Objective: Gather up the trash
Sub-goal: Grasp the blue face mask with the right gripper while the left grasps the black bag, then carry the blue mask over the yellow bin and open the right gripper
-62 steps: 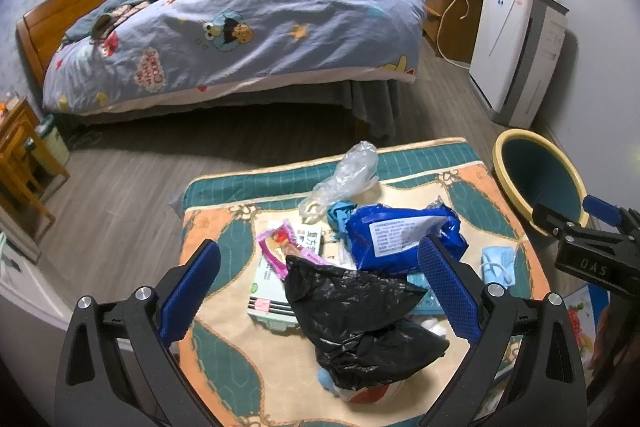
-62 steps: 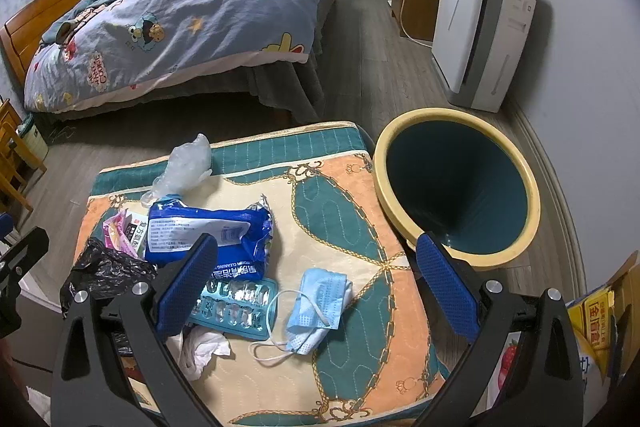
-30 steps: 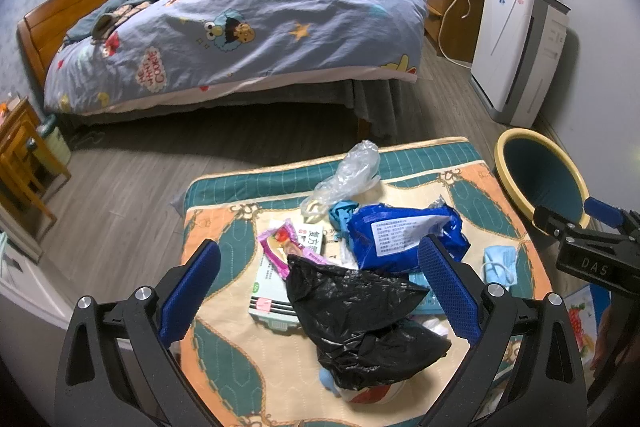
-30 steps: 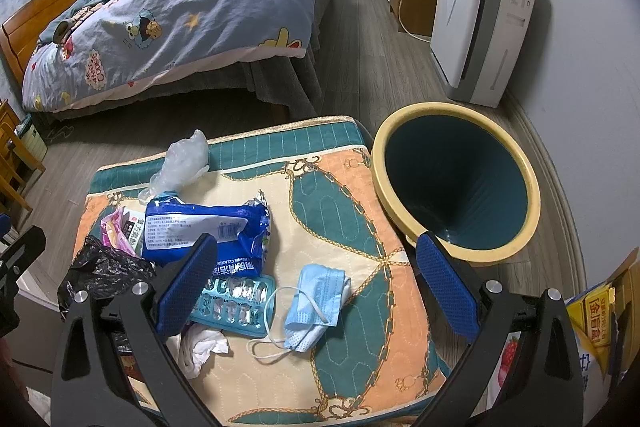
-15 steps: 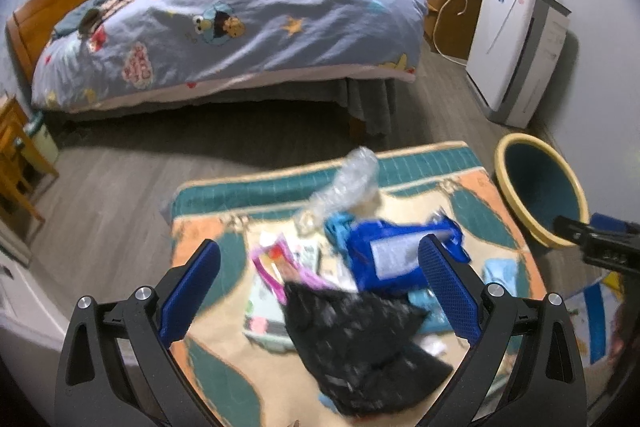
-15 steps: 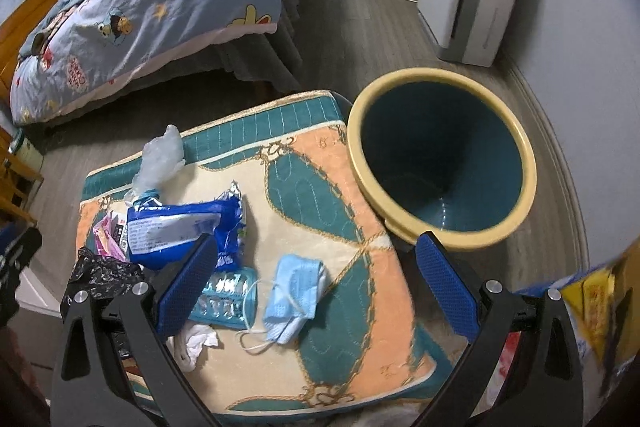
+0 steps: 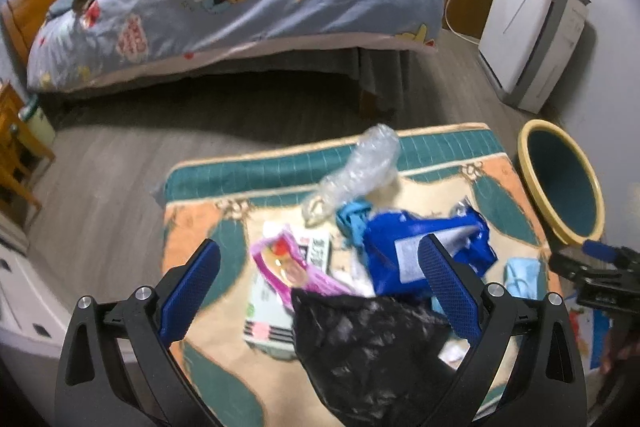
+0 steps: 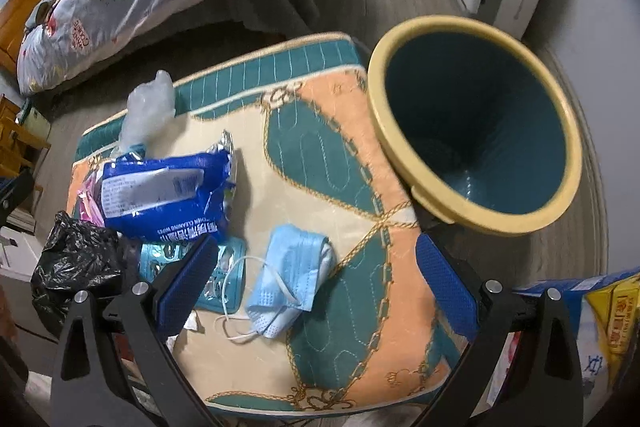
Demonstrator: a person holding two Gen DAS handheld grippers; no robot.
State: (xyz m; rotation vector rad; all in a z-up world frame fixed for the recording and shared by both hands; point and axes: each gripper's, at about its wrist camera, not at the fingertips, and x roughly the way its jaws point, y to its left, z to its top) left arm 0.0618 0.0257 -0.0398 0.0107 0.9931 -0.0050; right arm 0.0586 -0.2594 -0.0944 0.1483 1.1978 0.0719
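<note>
Right tool (image 8: 316,275) wide open, empty, above blue face mask (image 8: 290,281) on patterned mat (image 8: 320,155). Left tool (image 7: 320,281) wide open, empty, over crumpled black bag (image 7: 360,343). Blue wipes pack (image 8: 164,195) left of mask; white label print too small to read, lower edge reads "CLEANING WIPES". Blister pack (image 8: 224,271) near mask, partly under tool finger. Yellow-rimmed bin (image 8: 476,123) touches mat's right edge, mouth tilted toward mask. Bare mat between mask and bin.

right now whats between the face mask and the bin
Only bare mat: in the right wrist view, nothing lies between the face mask and the bin, whose rim overlaps the mat's edge.
</note>
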